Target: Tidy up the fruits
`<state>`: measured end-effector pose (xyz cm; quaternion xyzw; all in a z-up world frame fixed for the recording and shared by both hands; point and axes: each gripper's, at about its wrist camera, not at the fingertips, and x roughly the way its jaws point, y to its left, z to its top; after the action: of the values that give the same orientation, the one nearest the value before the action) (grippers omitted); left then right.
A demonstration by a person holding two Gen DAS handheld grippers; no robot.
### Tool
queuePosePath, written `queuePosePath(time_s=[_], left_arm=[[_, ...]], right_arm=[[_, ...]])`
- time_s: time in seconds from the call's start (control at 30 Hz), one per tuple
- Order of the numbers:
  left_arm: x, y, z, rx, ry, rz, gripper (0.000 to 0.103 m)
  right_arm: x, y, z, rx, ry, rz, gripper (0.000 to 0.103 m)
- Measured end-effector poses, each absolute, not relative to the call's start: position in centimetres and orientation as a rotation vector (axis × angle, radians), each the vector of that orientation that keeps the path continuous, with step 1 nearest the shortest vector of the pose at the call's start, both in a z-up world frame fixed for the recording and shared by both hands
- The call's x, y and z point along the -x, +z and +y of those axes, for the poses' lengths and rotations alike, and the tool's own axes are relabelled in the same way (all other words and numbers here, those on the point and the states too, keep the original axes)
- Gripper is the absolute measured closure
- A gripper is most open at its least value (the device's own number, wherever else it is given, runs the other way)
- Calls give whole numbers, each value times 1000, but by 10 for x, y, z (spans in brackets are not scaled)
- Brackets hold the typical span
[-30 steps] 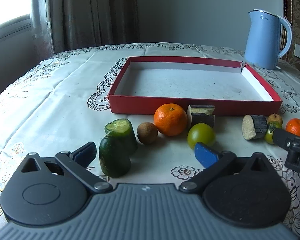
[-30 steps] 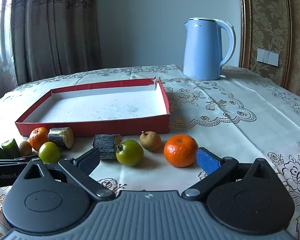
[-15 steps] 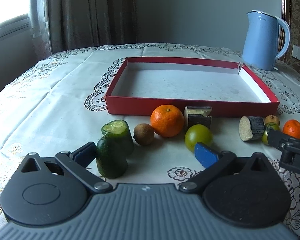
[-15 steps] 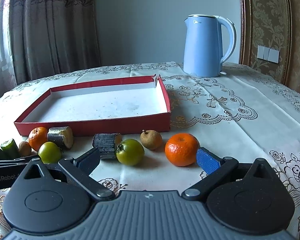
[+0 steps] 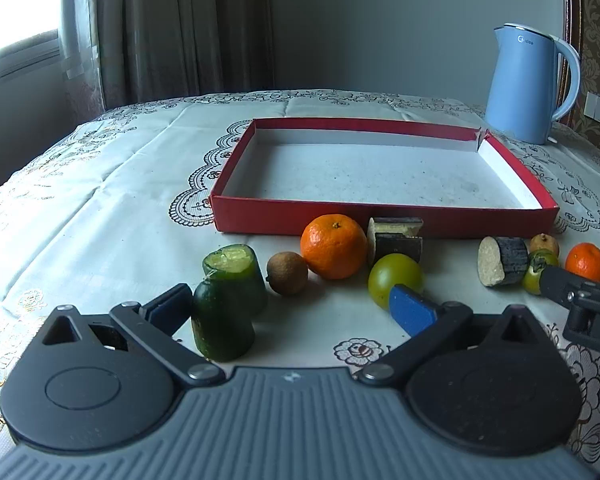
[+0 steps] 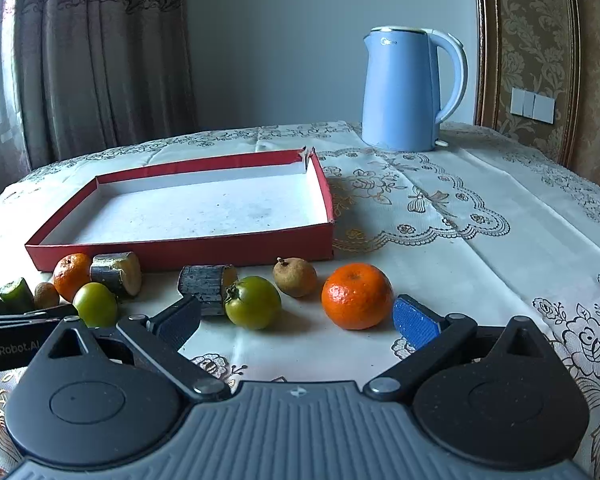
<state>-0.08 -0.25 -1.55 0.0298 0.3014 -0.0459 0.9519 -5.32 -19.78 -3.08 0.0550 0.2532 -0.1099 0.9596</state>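
Observation:
A row of fruit lies in front of the red tray (image 5: 380, 218). In the left wrist view: two cucumber pieces (image 5: 228, 300), a brown longan (image 5: 287, 273), an orange (image 5: 334, 246), a sugarcane piece (image 5: 396, 238) and a green tomato (image 5: 394, 278). My left gripper (image 5: 290, 308) is open just before them, empty. In the right wrist view: an orange (image 6: 357, 295), a longan (image 6: 295, 277), a green tomato (image 6: 253, 302) and a sugarcane piece (image 6: 206, 285). My right gripper (image 6: 296, 320) is open just before these, empty.
A blue kettle (image 6: 410, 92) stands behind the tray at the back right on the embroidered tablecloth (image 6: 480, 248). Curtains hang behind the table. The tray (image 6: 180, 250) holds nothing. The other gripper shows at each view's edge.
Both grippers have drawn back a little and risen slightly. The fruit has not moved. Both stay open.

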Motion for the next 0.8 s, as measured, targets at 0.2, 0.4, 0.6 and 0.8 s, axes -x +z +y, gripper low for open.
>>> queuePosePath(time_s=[0.2, 0.4, 0.6, 0.8], left_arm=[[3, -15, 0, -65, -103, 600, 0], [3, -16, 6, -73, -95, 573, 0], [2, -22, 12, -65, -115, 581, 0], [-2, -25, 16, -51, -140, 586, 0]], right_arm=[[67, -29, -208, -116, -191, 484, 0], [75, -32, -224, -89, -235, 478, 0], [59, -35, -234, -72, -252, 514, 17], [41, -41, -241, -69, -253, 579, 35]])
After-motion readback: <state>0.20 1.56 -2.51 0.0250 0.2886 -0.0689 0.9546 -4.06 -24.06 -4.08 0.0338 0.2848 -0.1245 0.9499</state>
